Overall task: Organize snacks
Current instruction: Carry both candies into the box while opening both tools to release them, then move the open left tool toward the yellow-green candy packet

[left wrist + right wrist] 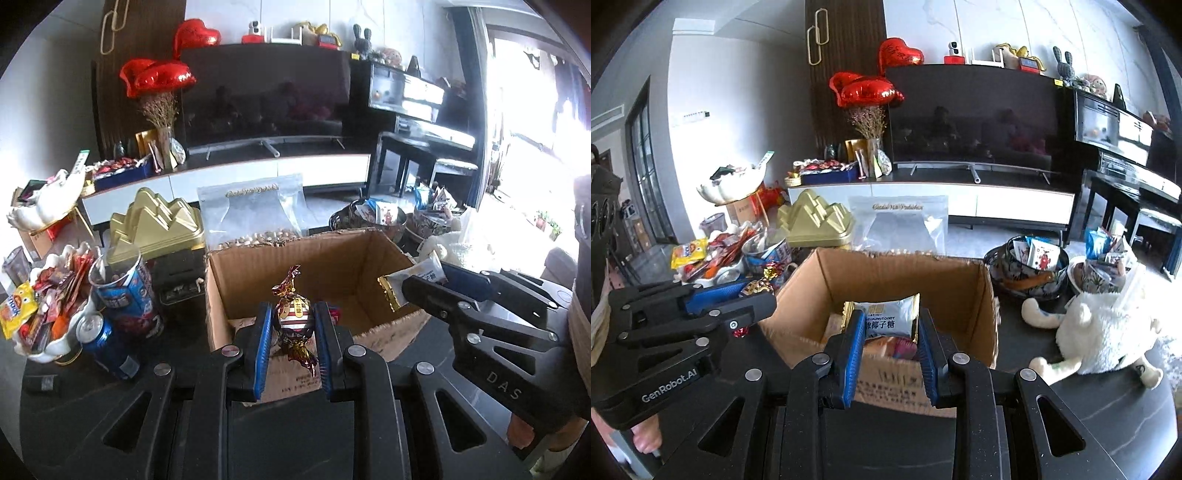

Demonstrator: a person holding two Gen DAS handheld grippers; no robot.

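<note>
An open cardboard box (280,266) (960,284) stands on the dark table in front of both grippers. My left gripper (294,321) is shut on a foil-wrapped candy (295,317) with red-gold twisted ends, held over the box's near left corner; it also shows in the right wrist view (757,286). My right gripper (891,328) is shut on a white and gold coconut candy packet (882,319), held above the box's inside; in the left wrist view the packet (410,280) sticks out over the box's right wall. A few snacks (897,349) lie in the box.
A white dish of mixed snacks (48,314), a blue cup (125,291), a blue can (107,343) and a gold tin (159,225) stand left of the box. A clear nut bag (255,214) stands behind it. Snack bowls (1030,269) and a plush toy (1104,332) are to the right.
</note>
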